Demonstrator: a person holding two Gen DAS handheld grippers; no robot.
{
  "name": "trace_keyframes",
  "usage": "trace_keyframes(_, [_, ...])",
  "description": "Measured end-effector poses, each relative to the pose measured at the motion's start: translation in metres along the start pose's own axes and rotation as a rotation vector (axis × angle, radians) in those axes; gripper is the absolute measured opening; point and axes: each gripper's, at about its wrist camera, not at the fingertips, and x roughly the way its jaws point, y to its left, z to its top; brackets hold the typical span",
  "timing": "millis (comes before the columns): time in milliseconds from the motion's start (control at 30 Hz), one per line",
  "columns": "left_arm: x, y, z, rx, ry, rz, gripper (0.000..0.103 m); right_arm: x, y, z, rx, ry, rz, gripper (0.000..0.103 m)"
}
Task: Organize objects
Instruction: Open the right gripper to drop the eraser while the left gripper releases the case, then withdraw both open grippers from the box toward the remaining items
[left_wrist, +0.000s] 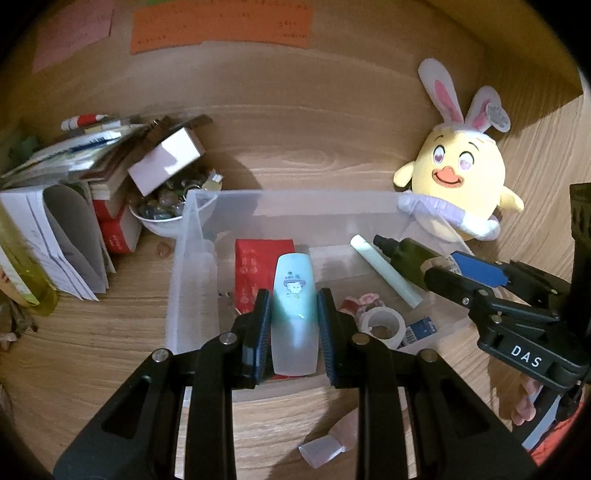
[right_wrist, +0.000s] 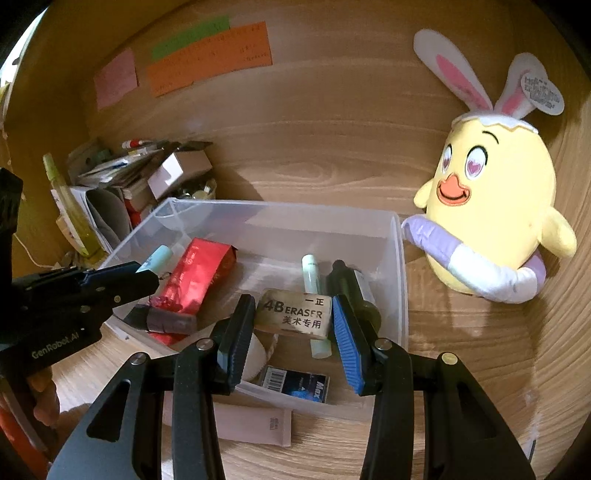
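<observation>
Wood grain runs everywhere: a pale desk (left_wrist: 110, 343) with a wooden back wall, where orange (left_wrist: 221, 26) and pink (left_wrist: 70, 33) paper notes are stuck up high. On the desk sits a clear plastic bin (left_wrist: 192, 236), open on top. A yellow plush chick (right_wrist: 495, 218) with rabbit ears leans at the bin's far right corner, touching its rim. Left of the bin stands a cluttered pile of papers and books (left_wrist: 74, 229) and a white bowl (left_wrist: 162, 225) of small trinkets (contents too small to name).

The left tongs (left_wrist: 294, 325) hang over the bin's near edge, narrowed onto a pale blue tube (left_wrist: 294, 295) with a cartoon print, pads pressing both sides. The right tongs (right_wrist: 293, 332) hold a grey eraser (right_wrist: 295, 312) marked "4B ERASER" above the bin's near right part.

Inside the bin lie a red packet (right_wrist: 199, 273), a pale green stick (left_wrist: 386, 275), a dark green bottle (left_wrist: 410, 258), a roll of tape (left_wrist: 382, 325) and a small blue box (right_wrist: 299, 386). The middle of the bin floor is bare. A pink tube (right_wrist: 255, 422) lies on the desk just outside the near wall.
</observation>
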Motion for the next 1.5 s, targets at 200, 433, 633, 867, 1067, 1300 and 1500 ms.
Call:
trace_keyframes(200, [0.008,-0.001,-0.001,0.003,0.024,-0.009,0.025,0.006,0.003,-0.002,-0.016,0.019,-0.006,0.040])
trace_keyframes(433, [0.006,-0.002,-0.002,0.002,0.028,-0.024,0.025,0.011,0.005,-0.004,-0.020,0.040,-0.008,0.040])
trace_keyframes(633, [-0.002,-0.006,-0.001,0.014,0.015,-0.030,0.027,0.011,0.007,-0.003,-0.032,0.040,-0.025,0.043])
trace_keyframes(867, [-0.017,-0.011,-0.001,0.031,-0.011,-0.034,0.038,-0.002,0.010,-0.001,-0.038,0.010,-0.023,0.057])
trace_keyframes(1067, [-0.036,-0.011,-0.006,0.042,-0.042,-0.020,0.057,-0.016,0.013,-0.001,-0.048,-0.018,-0.035,0.067])
trace_keyframes(1300, [-0.052,-0.010,-0.020,0.056,-0.044,-0.005,0.066,-0.033,0.014,-0.007,-0.055,-0.039,-0.032,0.072])
trace_keyframes(1500, [-0.066,-0.009,-0.037,0.079,-0.035,-0.016,0.071,-0.051,0.012,-0.018,-0.064,-0.048,-0.025,0.080])
